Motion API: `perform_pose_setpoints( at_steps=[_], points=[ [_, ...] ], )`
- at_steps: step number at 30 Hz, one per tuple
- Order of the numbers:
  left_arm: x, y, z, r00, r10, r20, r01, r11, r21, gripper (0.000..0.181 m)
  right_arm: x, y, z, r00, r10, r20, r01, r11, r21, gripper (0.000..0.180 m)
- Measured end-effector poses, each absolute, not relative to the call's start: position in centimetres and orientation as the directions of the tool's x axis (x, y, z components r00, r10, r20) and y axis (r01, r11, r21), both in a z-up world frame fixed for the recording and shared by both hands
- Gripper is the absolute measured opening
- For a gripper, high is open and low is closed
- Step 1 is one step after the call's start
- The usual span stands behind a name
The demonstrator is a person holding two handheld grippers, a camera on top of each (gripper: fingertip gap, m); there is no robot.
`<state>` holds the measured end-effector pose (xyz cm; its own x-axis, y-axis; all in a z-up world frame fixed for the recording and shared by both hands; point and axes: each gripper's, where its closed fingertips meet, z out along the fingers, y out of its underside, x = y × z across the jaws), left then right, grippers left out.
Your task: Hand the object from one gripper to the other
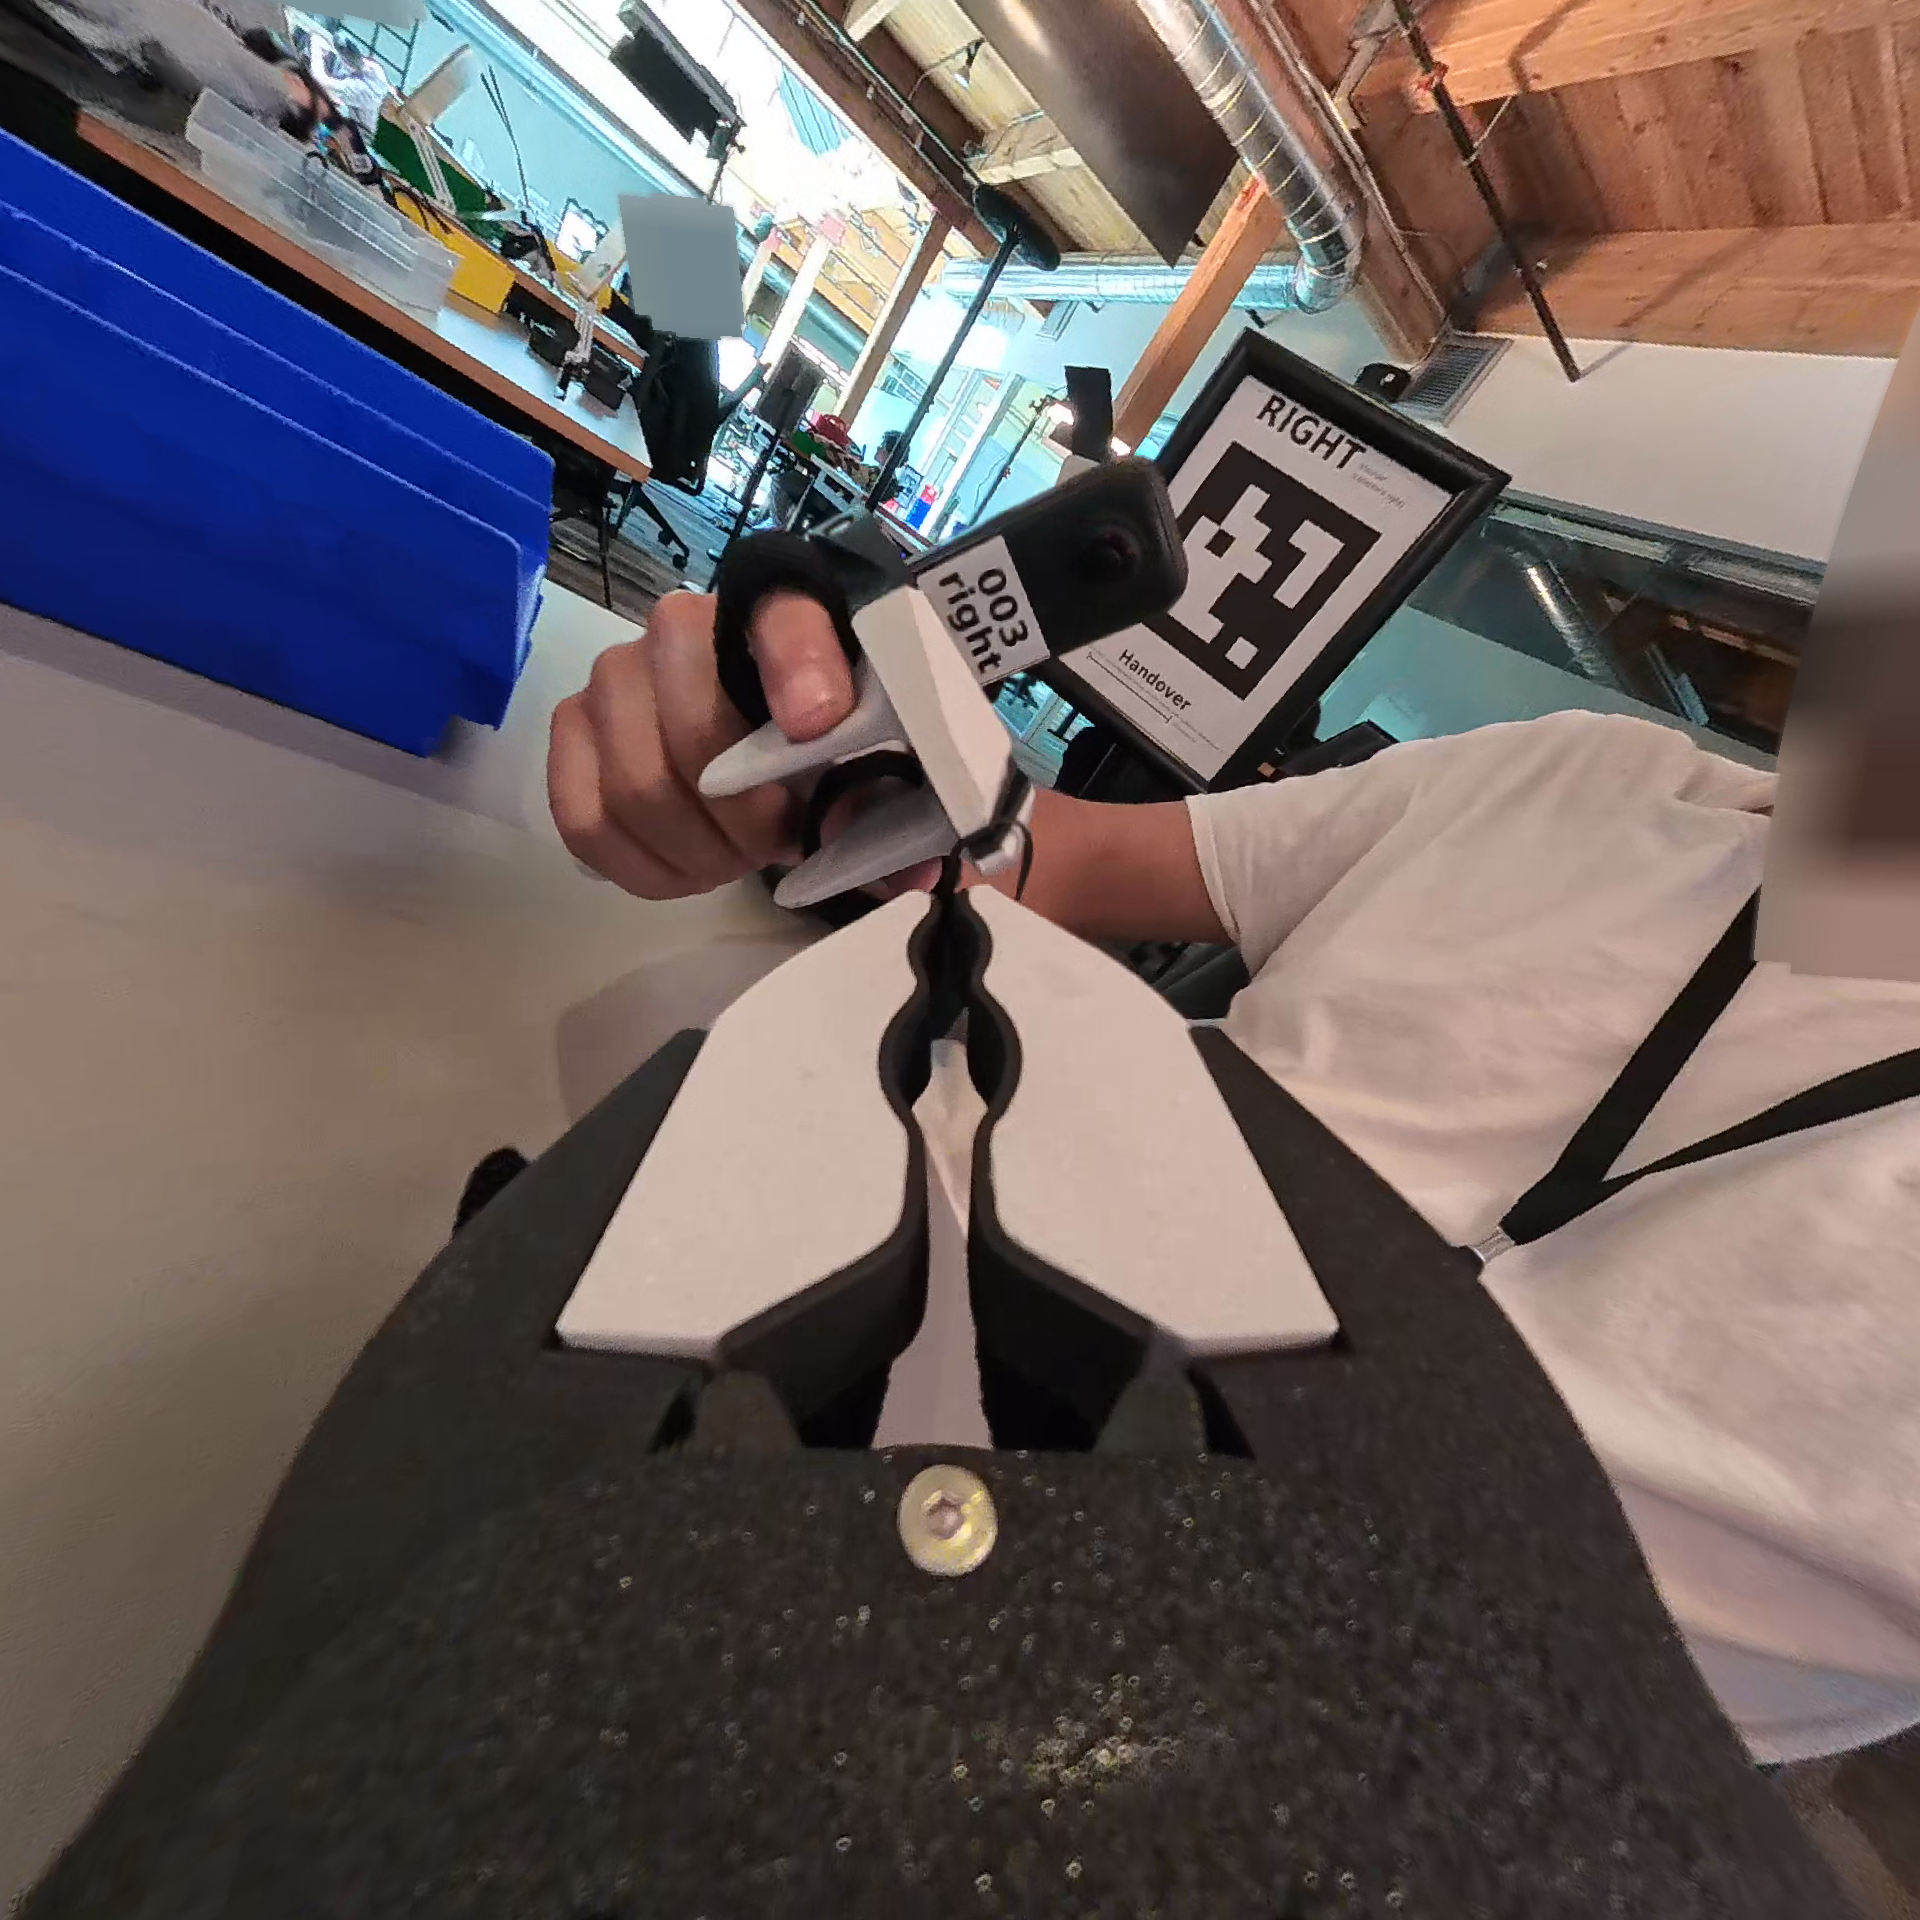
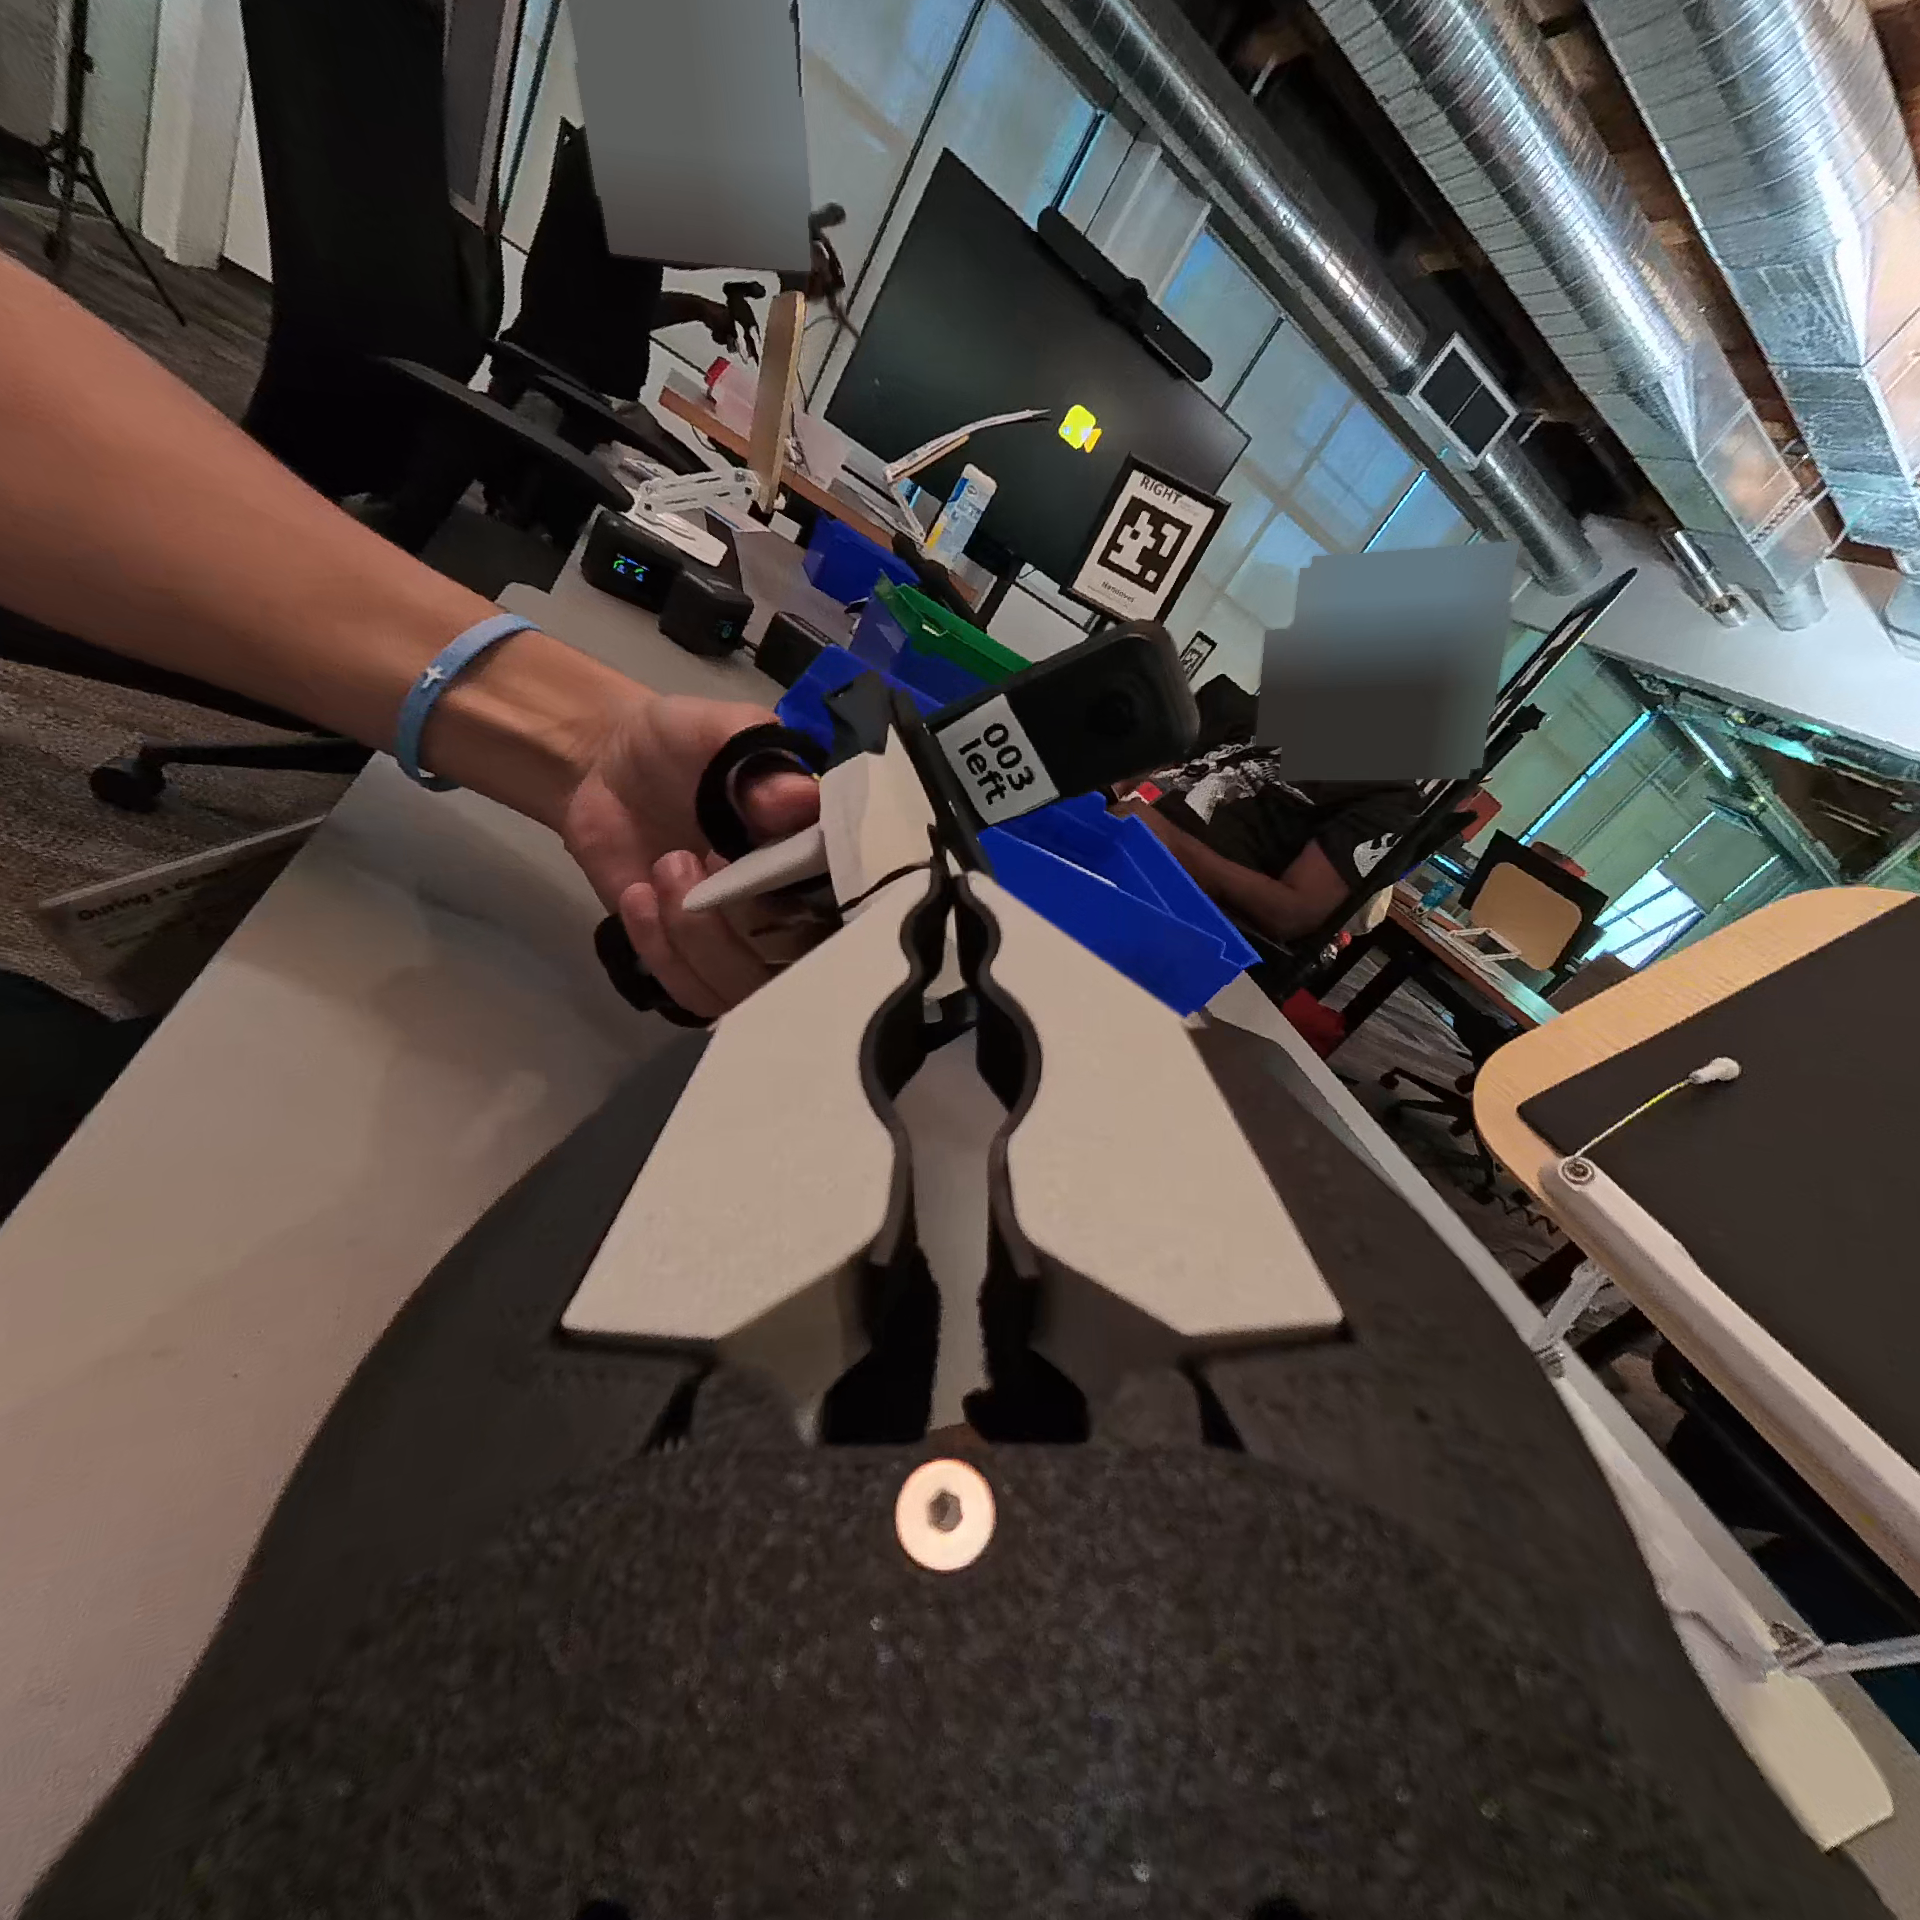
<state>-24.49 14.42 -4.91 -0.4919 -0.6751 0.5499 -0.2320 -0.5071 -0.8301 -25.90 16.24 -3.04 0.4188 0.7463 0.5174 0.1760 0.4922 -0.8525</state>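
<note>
Thin black cord between both tongs, blue bins

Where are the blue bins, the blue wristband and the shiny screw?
blue bins (image 1: 239,468), left wrist view, on the front wall of the stack.
blue wristband (image 2: 436,696), right wrist view, on the band's middle, around the wrist.
shiny screw (image 2: 944,1513), right wrist view, on the screw's head.
</note>
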Motion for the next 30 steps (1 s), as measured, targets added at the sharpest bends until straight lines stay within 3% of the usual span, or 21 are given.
perform_pose_setpoints(
  at_steps=[4, 5, 7, 12, 16, 23, 30],
  points=[
    [-24.1, 15.6, -5.5, -0.437, -0.706, 0.557, -0.210, -0.522, -0.826, 0.000, -25.4, 17.1, -3.6, 0.403, 0.796, 0.452, 0.172, 0.420, -0.891, 0.000],
    [-23.8, 16.4, -5.8, -0.385, -0.741, 0.550, -0.190, -0.519, -0.833, 0.007, -25.1, 17.5, -3.6, 0.419, 0.785, 0.457, 0.180, 0.422, -0.889, 0.000],
    [-23.0, 19.3, -6.9, -0.181, -0.849, 0.497, -0.134, -0.479, -0.867, 0.041, -24.1, 19.2, -4.2, 0.482, 0.736, 0.476, 0.254, 0.403, -0.879, 0.000],
    [-23.9, 23.1, -8.3, 0.151, -0.963, 0.224, -0.179, -0.250, -0.952, 0.030, -20.5, 23.9, -7.5, 0.547, 0.542, 0.638, 0.602, 0.275, -0.749, 0.001],
    [-23.4, 23.2, -9.9, 0.241, -0.970, -0.023, -0.336, -0.061, -0.940, 0.026, -20.3, 24.8, -8.5, 0.511, 0.448, 0.734, 0.729, 0.226, -0.646, 0.000],
    [-22.5, 22.5, -10.0, 0.251, -0.968, 0.000, -0.331, -0.086, -0.940, 0.022, -22.4, 23.9, -8.9, 0.475, 0.446, 0.759, 0.744, 0.256, -0.617, 0.001],
    [-22.6, 22.1, -9.7, 0.213, -0.977, 0.012, -0.317, -0.081, -0.945, 0.004, -23.0, 23.5, -8.6, 0.490, 0.472, 0.733, 0.706, 0.277, -0.651, 0.000]
  ],
)
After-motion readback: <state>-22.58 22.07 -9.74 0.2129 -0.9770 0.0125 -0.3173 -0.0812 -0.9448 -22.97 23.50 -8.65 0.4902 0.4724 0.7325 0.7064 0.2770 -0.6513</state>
